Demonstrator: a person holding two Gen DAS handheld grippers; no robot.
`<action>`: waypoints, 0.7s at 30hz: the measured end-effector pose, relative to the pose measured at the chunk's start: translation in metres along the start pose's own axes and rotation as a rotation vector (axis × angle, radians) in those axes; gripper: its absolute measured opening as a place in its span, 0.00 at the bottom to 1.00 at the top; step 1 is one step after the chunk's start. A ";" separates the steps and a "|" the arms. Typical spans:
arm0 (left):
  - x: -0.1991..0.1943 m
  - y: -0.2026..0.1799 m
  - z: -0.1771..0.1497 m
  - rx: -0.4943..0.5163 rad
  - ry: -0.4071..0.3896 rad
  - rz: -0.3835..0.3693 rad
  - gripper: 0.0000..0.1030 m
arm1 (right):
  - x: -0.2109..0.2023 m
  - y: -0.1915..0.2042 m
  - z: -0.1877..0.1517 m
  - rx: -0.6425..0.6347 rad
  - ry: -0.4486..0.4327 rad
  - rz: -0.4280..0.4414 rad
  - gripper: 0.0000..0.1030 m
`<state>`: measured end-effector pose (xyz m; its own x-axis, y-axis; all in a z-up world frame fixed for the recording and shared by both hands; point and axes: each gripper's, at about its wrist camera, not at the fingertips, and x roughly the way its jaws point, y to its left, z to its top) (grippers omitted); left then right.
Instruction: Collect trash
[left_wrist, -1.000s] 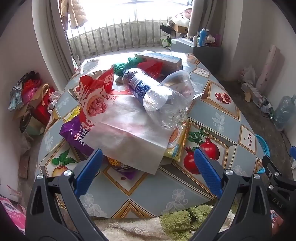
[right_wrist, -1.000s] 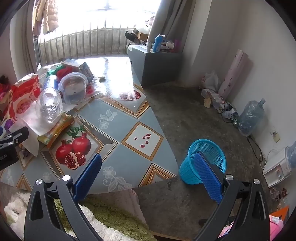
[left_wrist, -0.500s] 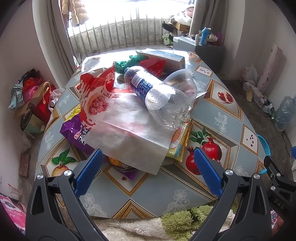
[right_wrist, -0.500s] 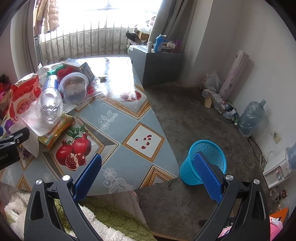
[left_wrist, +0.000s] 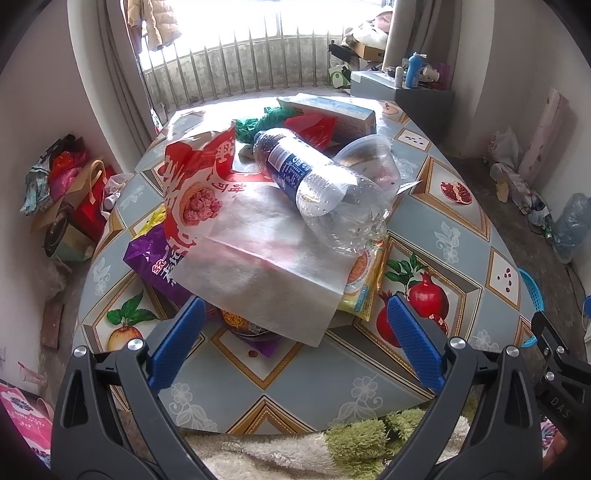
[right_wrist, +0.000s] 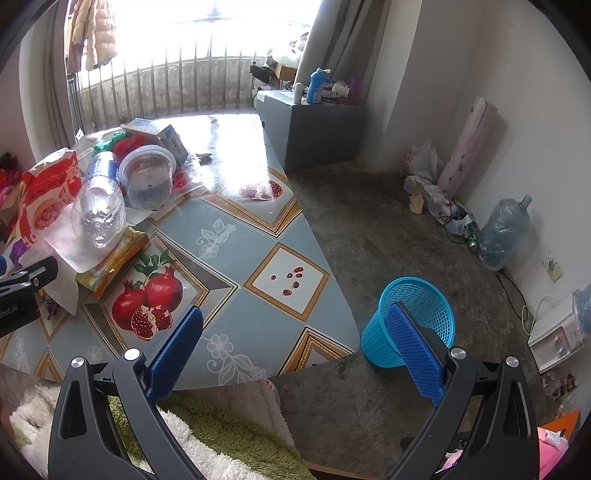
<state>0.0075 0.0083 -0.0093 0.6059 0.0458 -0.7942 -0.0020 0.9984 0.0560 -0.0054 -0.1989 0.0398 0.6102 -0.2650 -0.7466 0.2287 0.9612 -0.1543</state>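
A tabletop (right_wrist: 229, 254) printed with pomegranates fills the near ground. Behind it a railing (left_wrist: 236, 70) crosses a bright window, with a jacket (left_wrist: 155, 22) hanging to its left. A grey cabinet (right_wrist: 317, 133) carries a blue bottle (right_wrist: 317, 85). A water jug (right_wrist: 502, 232) lies by the wall. A fuzzy green cloth (right_wrist: 221, 439) sits lowest.

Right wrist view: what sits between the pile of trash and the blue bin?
Only bare patterned tabletop, then concrete floor, separate the trash pile from the blue bin.
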 end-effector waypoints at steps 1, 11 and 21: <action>0.000 0.000 0.000 0.001 0.001 0.001 0.92 | 0.000 0.000 0.000 0.000 0.001 0.000 0.94; -0.001 0.001 -0.001 -0.003 0.006 0.011 0.92 | 0.000 -0.001 0.000 0.009 0.000 0.006 0.94; 0.000 0.001 -0.002 -0.005 0.010 0.013 0.92 | 0.002 0.000 0.000 0.010 0.001 0.008 0.94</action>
<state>0.0060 0.0099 -0.0105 0.5978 0.0594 -0.7995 -0.0139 0.9979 0.0637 -0.0045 -0.1992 0.0383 0.6112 -0.2572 -0.7485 0.2311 0.9625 -0.1421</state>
